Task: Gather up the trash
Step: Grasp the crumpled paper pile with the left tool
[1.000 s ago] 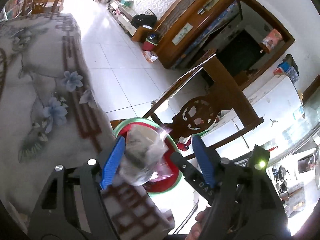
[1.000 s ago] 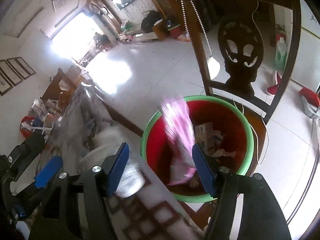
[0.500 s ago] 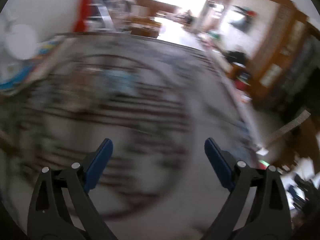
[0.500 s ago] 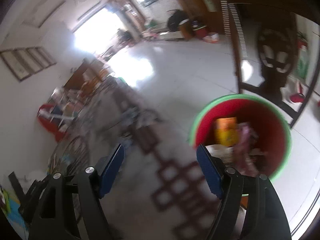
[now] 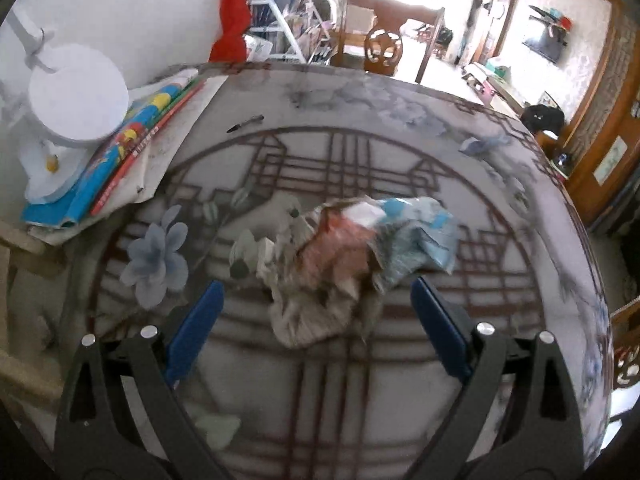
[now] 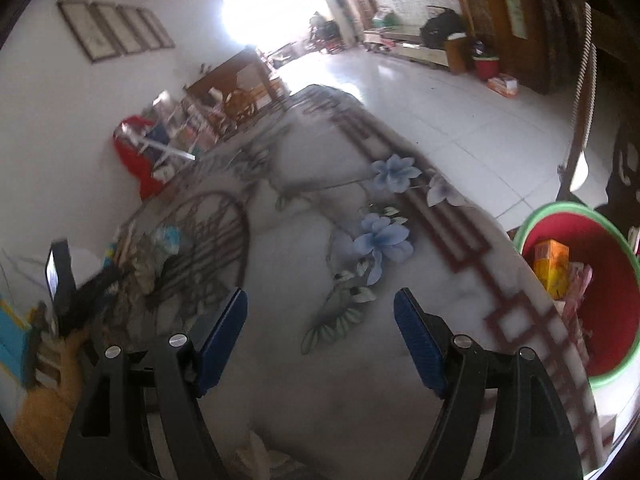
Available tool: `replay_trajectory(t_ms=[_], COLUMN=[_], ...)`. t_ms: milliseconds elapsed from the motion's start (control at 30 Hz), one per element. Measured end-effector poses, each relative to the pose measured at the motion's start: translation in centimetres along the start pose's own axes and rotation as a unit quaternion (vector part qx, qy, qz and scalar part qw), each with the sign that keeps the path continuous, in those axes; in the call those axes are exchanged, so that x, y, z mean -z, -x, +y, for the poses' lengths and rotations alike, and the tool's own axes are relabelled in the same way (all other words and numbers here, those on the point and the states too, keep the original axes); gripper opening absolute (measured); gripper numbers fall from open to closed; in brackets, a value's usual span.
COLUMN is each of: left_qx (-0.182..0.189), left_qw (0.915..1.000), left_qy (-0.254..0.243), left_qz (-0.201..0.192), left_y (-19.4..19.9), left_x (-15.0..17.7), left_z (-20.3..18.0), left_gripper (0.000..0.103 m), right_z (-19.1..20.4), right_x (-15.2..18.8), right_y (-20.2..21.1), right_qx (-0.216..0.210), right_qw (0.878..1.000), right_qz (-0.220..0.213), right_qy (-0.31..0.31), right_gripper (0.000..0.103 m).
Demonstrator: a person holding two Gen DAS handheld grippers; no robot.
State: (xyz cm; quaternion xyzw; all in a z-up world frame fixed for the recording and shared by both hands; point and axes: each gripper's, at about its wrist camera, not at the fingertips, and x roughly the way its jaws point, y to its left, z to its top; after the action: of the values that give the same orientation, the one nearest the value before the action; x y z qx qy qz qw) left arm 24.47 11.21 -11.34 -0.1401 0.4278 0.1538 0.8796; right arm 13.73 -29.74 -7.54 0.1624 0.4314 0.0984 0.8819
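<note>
Left gripper (image 5: 316,312) swung from bin (image 6: 576,216) back over table (image 5: 500,200); both wrappers dropped. Jaws empty, spread. 1 crumpled pile (image 5: 344,256) next; right gripper (image 6: 320,316) empty, spread too.

Table: round tabletop with grey marbled, brown lattice and blue flower print (image 5: 360,392), under and ahead of the jaws.
Books: colourful thin books in a stack (image 5: 120,160), far left of the jaws.
Lamp: white round-headed desk lamp (image 5: 76,100), upon the books.
Pen: black pen (image 5: 245,124), well ahead.
Chair: carved wooden chair (image 5: 382,46), beyond the table's far edge.
</note>
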Motion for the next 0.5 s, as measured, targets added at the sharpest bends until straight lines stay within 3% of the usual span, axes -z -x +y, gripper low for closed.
replay_trajectory(t_ms=[67,133,200,300,367,500], left_qx=[0.017,0.033,0.058,0.054,0.05,0.07], left_qw=[0.9992,0.997,0.9944,0.9968,0.9978,0.997], left_qy=[0.033,0.061,0.077,0.034,0.009,0.008], left_qz=[0.012,0.033,0.042,0.048,0.041,0.032], left_y=[-0.9,-1.6,-1.1,1.2,4.7,11.2], left_x=[-0.5,-0.7,-0.6,0.4,2.1,6.1], left_z=[1.0,2.0,2.4,1.6,1.5,2.6], left_gripper=[0.087,0.043,0.035,0.029,0.029,0.029], right_z=[0.1,-0.1,-0.1,0.7,1.7,3.9], right_x=[0.2,0.3,0.4,0.7,1.1,2.0], right_y=[-0.4,-0.8,-1.1,-1.7,-2.3,-3.3], right_qx=[0.001,0.0,0.003,0.003,0.004,-0.008], right_qw=[1.0,1.0,1.0,1.0,0.999,0.996], right_qz=[0.005,0.01,0.014,0.019,0.025,0.038], right_qy=[0.003,-0.003,-0.001,0.013,0.034,0.076], right_gripper=[0.073,0.073,0.073,0.073,0.073,0.073])
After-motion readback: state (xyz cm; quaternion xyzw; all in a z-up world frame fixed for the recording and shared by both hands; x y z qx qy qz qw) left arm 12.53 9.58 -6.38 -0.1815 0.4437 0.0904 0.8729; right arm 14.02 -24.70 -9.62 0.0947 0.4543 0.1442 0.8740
